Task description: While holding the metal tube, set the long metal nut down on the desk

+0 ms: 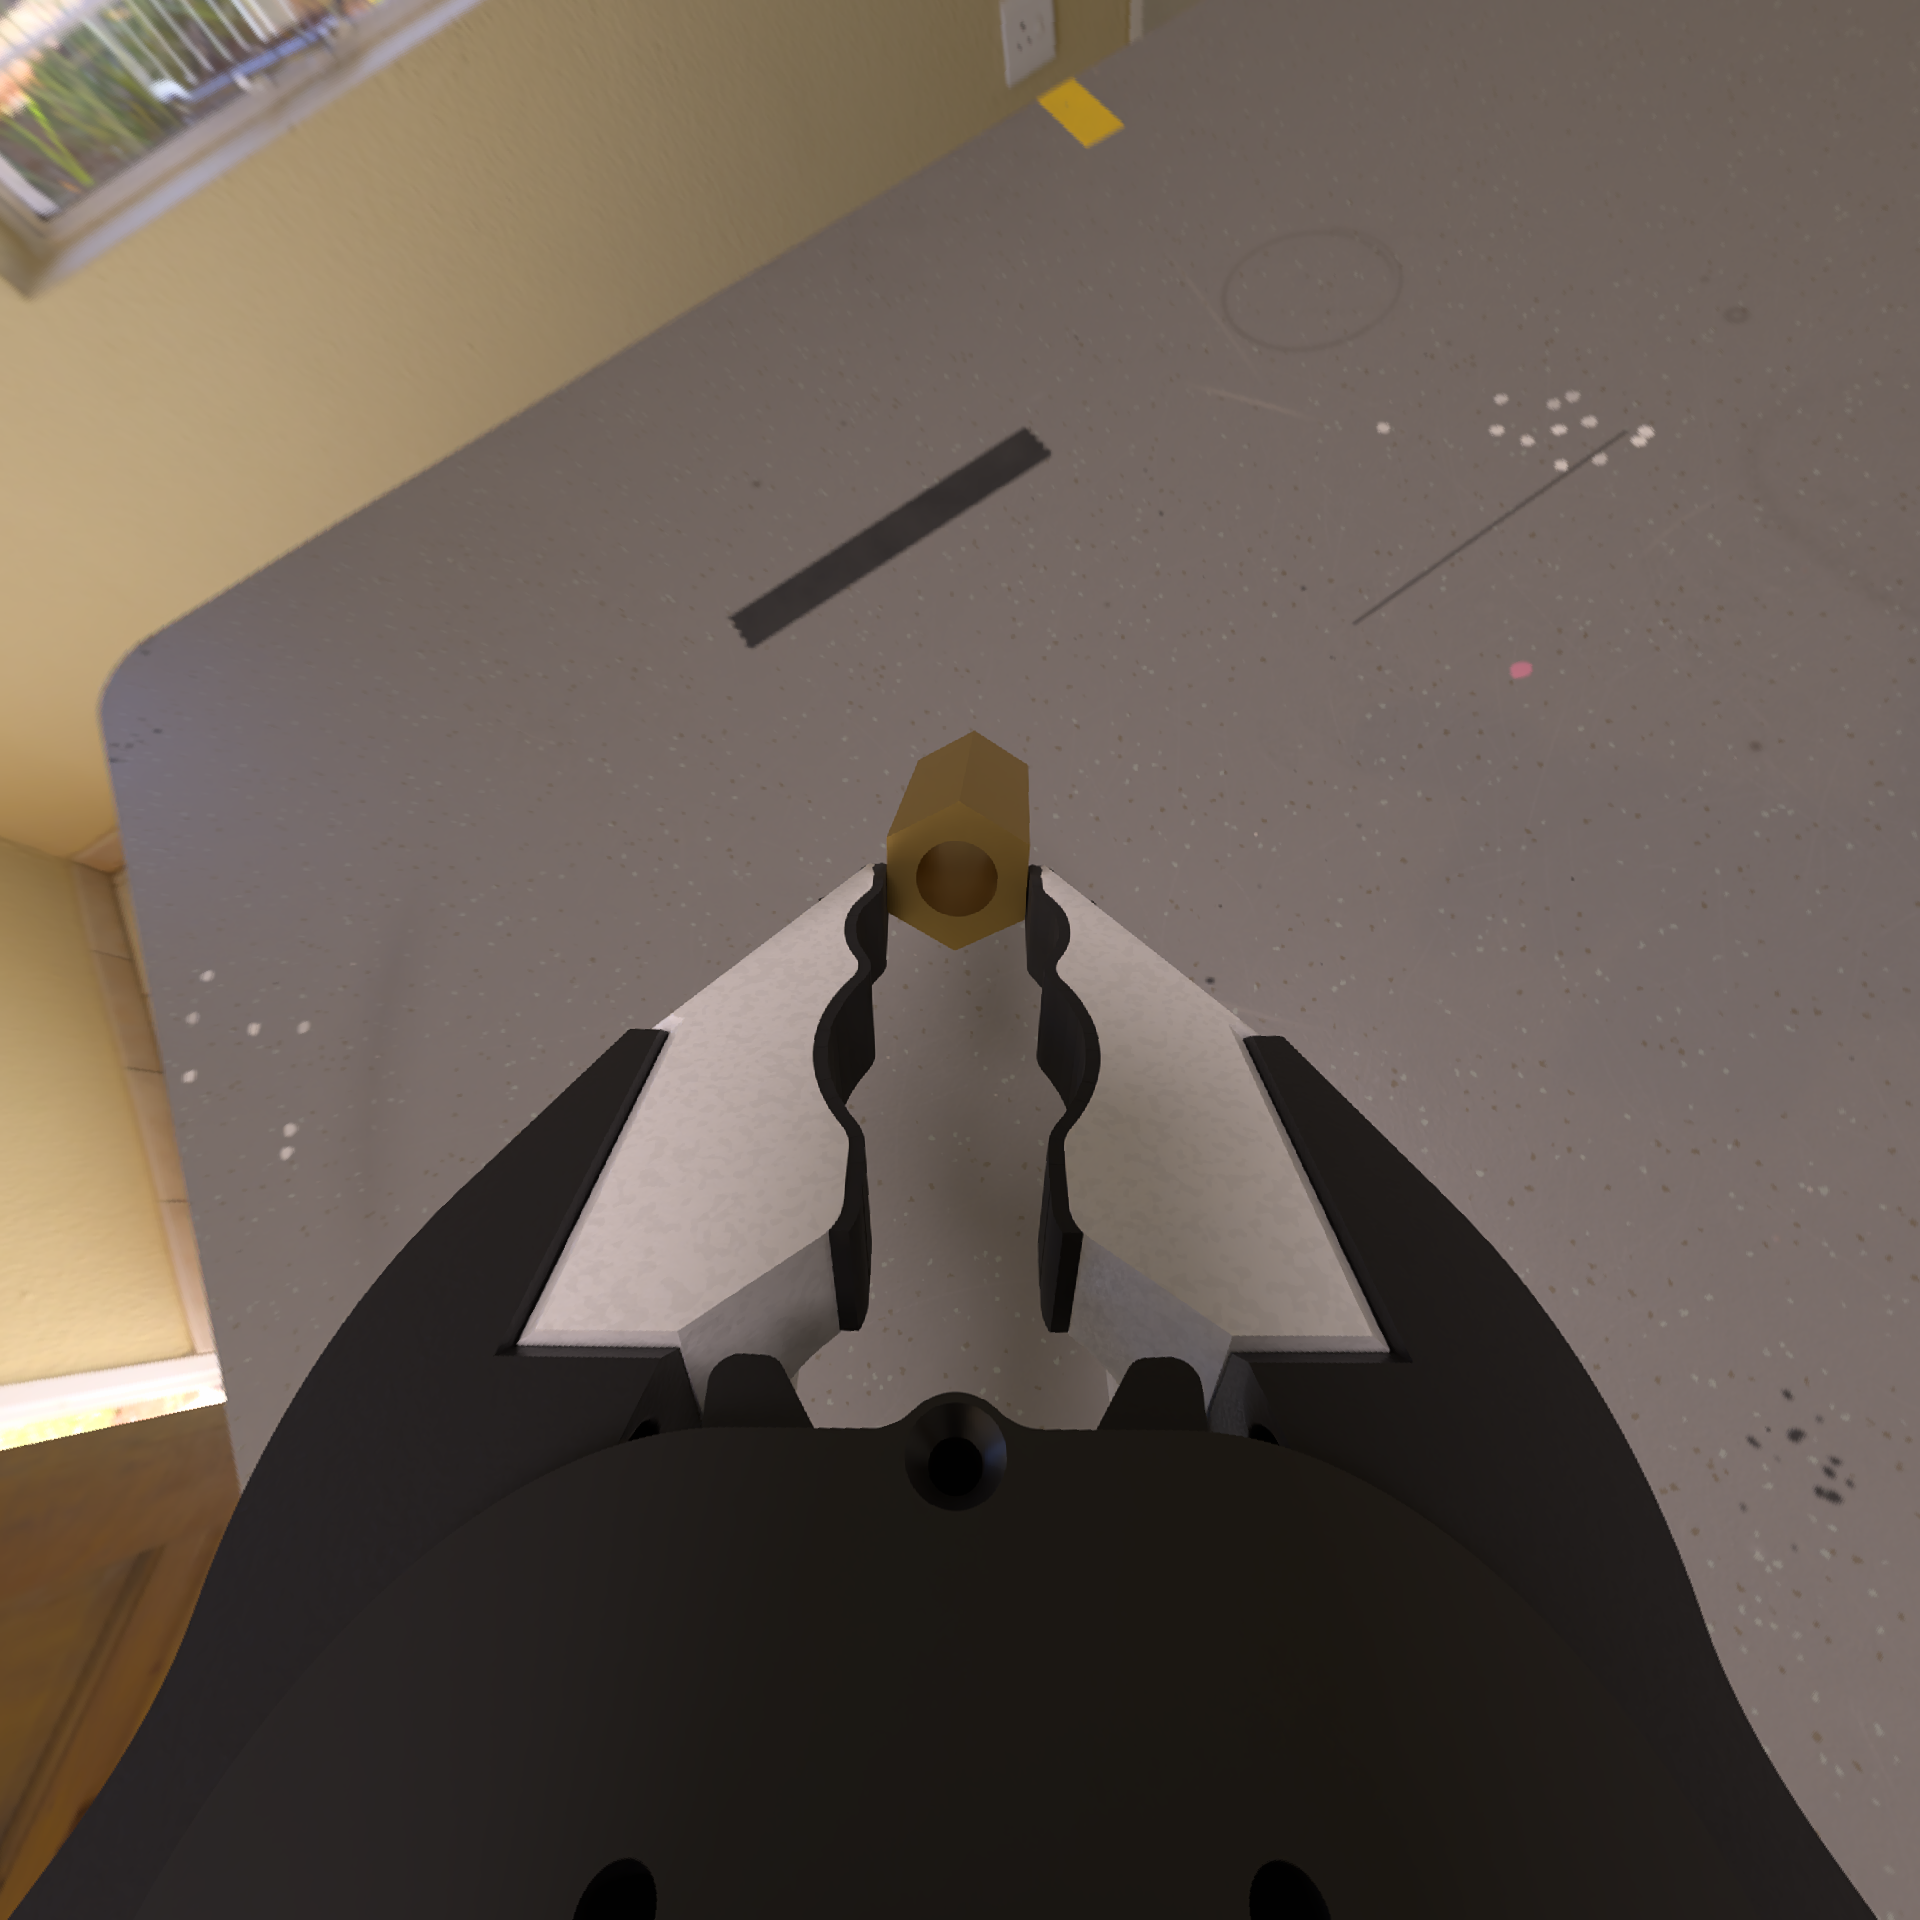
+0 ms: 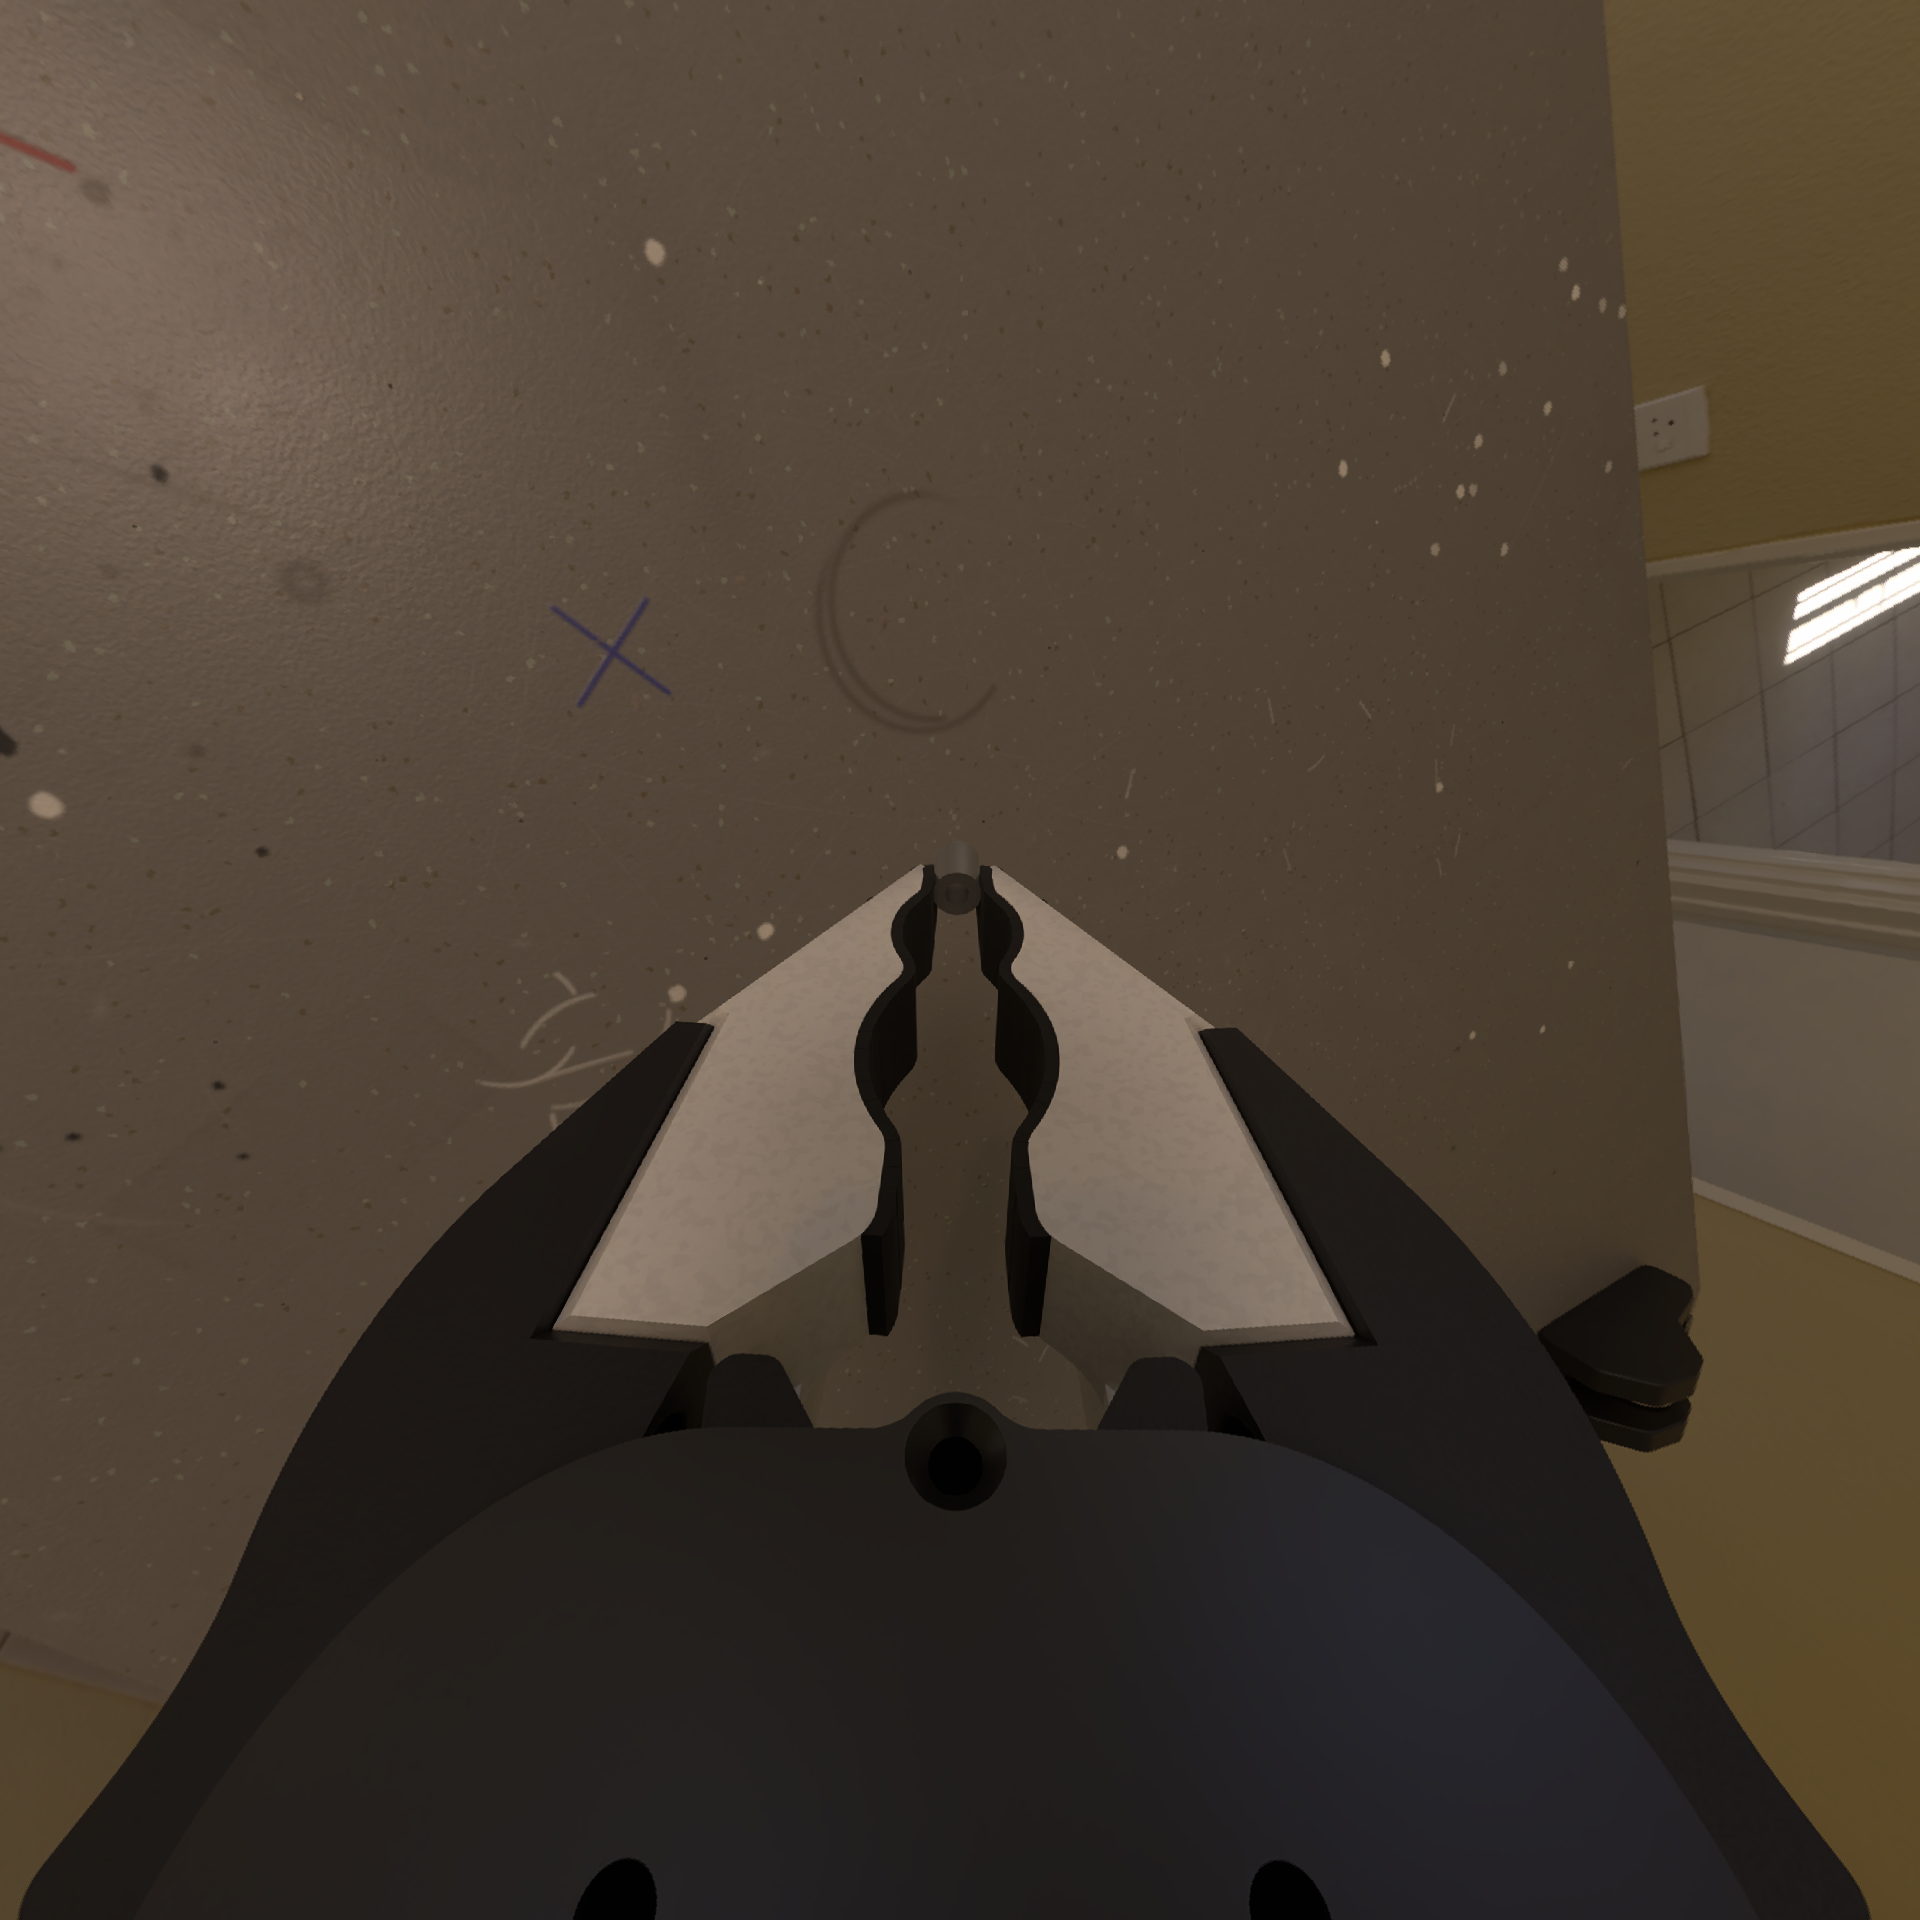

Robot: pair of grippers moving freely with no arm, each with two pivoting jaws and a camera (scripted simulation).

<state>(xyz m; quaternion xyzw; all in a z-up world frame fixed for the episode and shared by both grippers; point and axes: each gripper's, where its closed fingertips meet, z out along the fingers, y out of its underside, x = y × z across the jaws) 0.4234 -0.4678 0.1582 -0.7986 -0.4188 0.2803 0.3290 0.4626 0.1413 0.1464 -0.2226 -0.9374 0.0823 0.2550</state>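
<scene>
In the left wrist view my left gripper [image 1: 956,883] is shut on a long brass-coloured hexagonal nut [image 1: 961,821]. The nut is pinched at the fingertips, its bored end faces the camera and its body points away over the grey speckled desk [image 1: 1351,831]. In the right wrist view my right gripper [image 2: 956,883] is shut on a thin grey metal tube [image 2: 957,878], held at the very fingertips and seen end-on above the desk [image 2: 935,364]. I cannot tell how high either part is above the desk.
A black tape strip [image 1: 891,538], a yellow tape piece [image 1: 1081,112] and a thin dark line [image 1: 1491,528] mark the desk. The desk's rounded corner [image 1: 135,675] is at the left, with a yellow wall beyond. A blue cross [image 2: 613,652] and the desk's right edge [image 2: 1652,727] show; a black object [image 2: 1626,1356] sits at that edge.
</scene>
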